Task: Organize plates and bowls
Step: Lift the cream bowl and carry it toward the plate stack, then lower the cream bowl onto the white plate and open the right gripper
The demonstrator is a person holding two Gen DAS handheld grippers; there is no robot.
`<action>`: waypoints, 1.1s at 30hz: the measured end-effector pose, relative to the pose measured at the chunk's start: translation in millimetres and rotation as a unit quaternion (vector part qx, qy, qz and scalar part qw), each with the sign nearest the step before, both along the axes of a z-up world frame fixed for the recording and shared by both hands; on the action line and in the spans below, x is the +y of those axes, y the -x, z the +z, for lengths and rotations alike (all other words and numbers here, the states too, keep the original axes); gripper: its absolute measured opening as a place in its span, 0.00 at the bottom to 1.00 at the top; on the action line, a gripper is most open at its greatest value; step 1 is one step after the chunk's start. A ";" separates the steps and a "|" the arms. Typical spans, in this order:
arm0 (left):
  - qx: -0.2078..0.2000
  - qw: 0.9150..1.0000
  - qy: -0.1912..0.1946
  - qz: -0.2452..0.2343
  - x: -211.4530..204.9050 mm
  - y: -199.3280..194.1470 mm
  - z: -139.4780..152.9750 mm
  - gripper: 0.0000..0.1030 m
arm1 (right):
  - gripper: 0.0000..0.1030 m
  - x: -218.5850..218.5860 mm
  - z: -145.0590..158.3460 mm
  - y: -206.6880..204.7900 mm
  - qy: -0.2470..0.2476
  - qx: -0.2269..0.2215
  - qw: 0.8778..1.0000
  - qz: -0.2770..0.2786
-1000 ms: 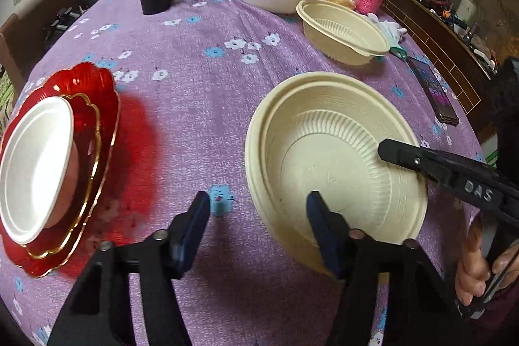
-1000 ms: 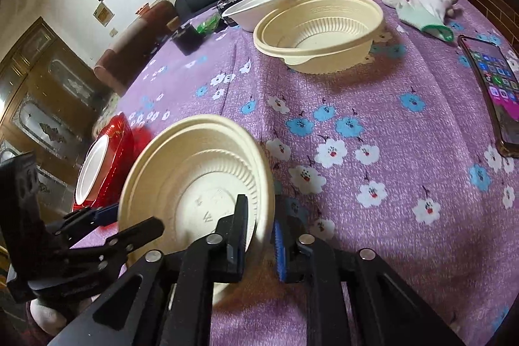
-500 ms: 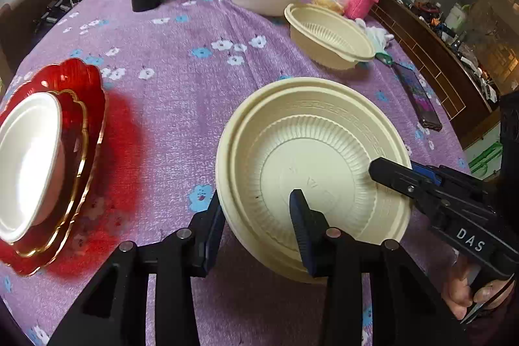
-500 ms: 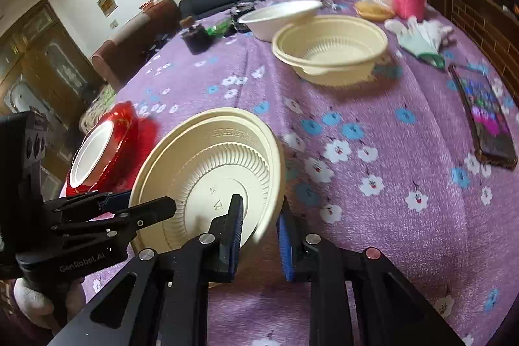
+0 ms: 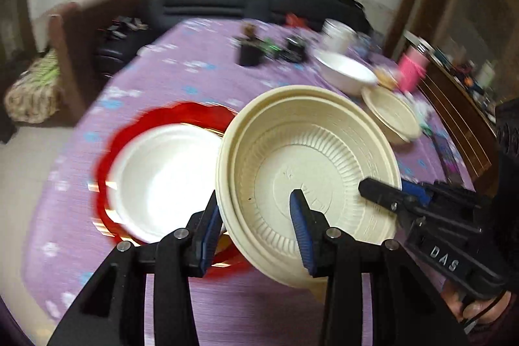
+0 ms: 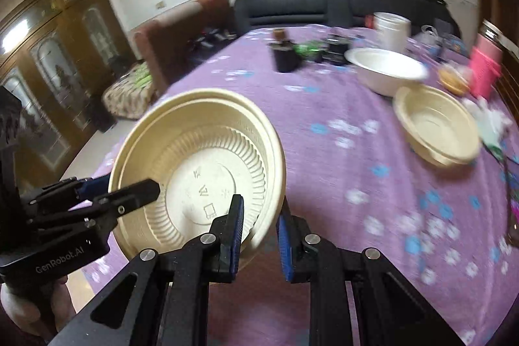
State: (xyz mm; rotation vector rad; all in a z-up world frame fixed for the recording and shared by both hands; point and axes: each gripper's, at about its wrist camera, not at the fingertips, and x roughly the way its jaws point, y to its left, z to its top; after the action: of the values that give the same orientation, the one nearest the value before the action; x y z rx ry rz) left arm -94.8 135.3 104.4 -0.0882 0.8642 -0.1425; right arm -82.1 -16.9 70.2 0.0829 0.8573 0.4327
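Both grippers hold one cream ribbed bowl [image 5: 305, 164] in the air above the purple flowered table [image 5: 181, 80]. My left gripper [image 5: 256, 216] is shut on its near-left rim, one finger inside and one outside. My right gripper [image 6: 259, 219] is shut on the opposite rim; it shows in the left wrist view [image 5: 386, 196]. The bowl [image 6: 201, 171] hangs just right of a white bowl [image 5: 162, 177] that sits in stacked red plates [image 5: 107, 132]. A second cream bowl [image 6: 438, 125] and a white bowl [image 6: 386, 70] stand farther back.
At the table's far end stand a black jar [image 6: 285, 54], a white tub [image 6: 392, 28], a pink flask [image 6: 486, 64] and a white glove [image 6: 489, 119]. A dark sofa [image 6: 308, 8] and a wooden cabinet [image 6: 48, 60] lie beyond the table.
The cream bowl has been lifted off the table and carried left, up beside the red plates. Both grippers moved with it, and the left one has closed on the rim.
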 end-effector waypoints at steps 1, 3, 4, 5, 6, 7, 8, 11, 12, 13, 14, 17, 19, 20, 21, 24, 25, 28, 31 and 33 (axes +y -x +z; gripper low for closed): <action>-0.006 1.000 -0.002 0.016 13.5 0.0 2.1 0.40 | 0.21 8.6 -0.3 -1.5 -0.001 0.000 1.000 0.007; -0.009 0.999 -0.006 0.037 30.3 -1.5 1.6 0.40 | 0.21 33.8 -0.2 -6.9 0.000 0.000 1.000 0.026; -0.007 0.999 -0.006 0.048 39.8 -3.2 -0.2 0.40 | 0.21 43.4 -0.7 -9.5 0.002 0.000 0.999 0.032; -0.003 0.998 -0.006 0.057 47.8 -5.1 -2.3 0.40 | 0.21 50.3 -1.7 -10.9 0.003 0.000 0.999 0.036; 0.003 0.998 -0.005 0.067 57.1 -8.0 -5.2 0.40 | 0.21 61.0 -2.9 -14.2 0.005 0.001 0.999 0.041; 0.007 0.997 -0.005 0.073 63.8 -10.2 -6.6 0.40 | 0.21 66.5 -3.4 -15.9 0.006 0.002 0.999 0.044; 0.009 0.997 -0.006 0.077 68.3 -10.2 -8.0 0.40 | 0.21 74.5 -4.0 -18.3 0.010 0.001 0.999 0.047; 0.013 0.996 -0.016 0.087 78.6 -16.1 -14.2 0.40 | 0.21 89.1 -6.6 -24.8 0.018 -0.002 0.999 0.050; 0.015 0.996 -0.019 0.090 81.3 -18.1 -16.1 0.40 | 0.21 92.9 -7.6 -27.5 0.021 -0.002 0.999 0.050; 0.018 0.995 -0.022 0.091 83.7 -21.3 -18.4 0.40 | 0.22 98.0 -8.6 -30.0 0.023 -0.003 0.998 0.050; 0.022 0.995 -0.024 0.093 85.8 -24.3 -21.2 0.40 | 0.22 100.9 -10.0 -31.9 0.025 -0.002 0.998 0.050; 0.034 0.994 -0.031 0.097 91.4 -31.7 -29.8 0.40 | 0.22 109.9 -12.9 -33.8 0.034 0.000 0.998 0.051; 0.036 0.994 -0.035 0.097 94.1 -32.2 -32.4 0.40 | 0.22 113.8 -15.6 -35.0 0.040 0.002 0.998 0.051; 0.036 0.994 -0.037 0.098 94.1 -32.7 -33.3 0.40 | 0.22 115.2 -16.5 -34.1 0.042 0.003 0.998 0.051; 0.035 0.994 -0.039 0.098 93.5 -33.3 -33.8 0.41 | 0.22 115.9 -18.1 -34.7 0.044 0.005 0.998 0.051; 0.033 0.994 -0.039 0.097 92.9 -31.5 -32.9 0.44 | 0.22 116.7 -20.2 -35.1 0.047 0.006 0.998 0.051; 0.032 0.994 -0.038 0.097 92.7 -31.2 -32.8 0.45 | 0.22 116.8 -20.1 -34.7 0.047 0.004 0.998 0.051; 0.030 0.994 -0.037 0.099 92.7 -30.2 -31.5 0.51 | 0.22 118.2 -18.6 -32.3 0.050 -0.011 0.997 0.050; 0.021 0.993 -0.042 0.107 92.4 -26.4 -26.4 0.65 | 0.30 118.3 -16.4 -29.0 0.045 -0.023 0.998 0.049; 0.016 0.993 -0.041 0.111 94.0 -23.9 -23.2 0.66 | 0.39 116.4 -15.0 -27.5 0.037 -0.028 0.998 0.046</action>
State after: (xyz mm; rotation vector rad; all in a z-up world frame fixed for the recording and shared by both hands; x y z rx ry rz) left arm -70.9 229.4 81.2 -0.1096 0.8857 0.1024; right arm -54.7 99.5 55.2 -0.0369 0.8240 0.4861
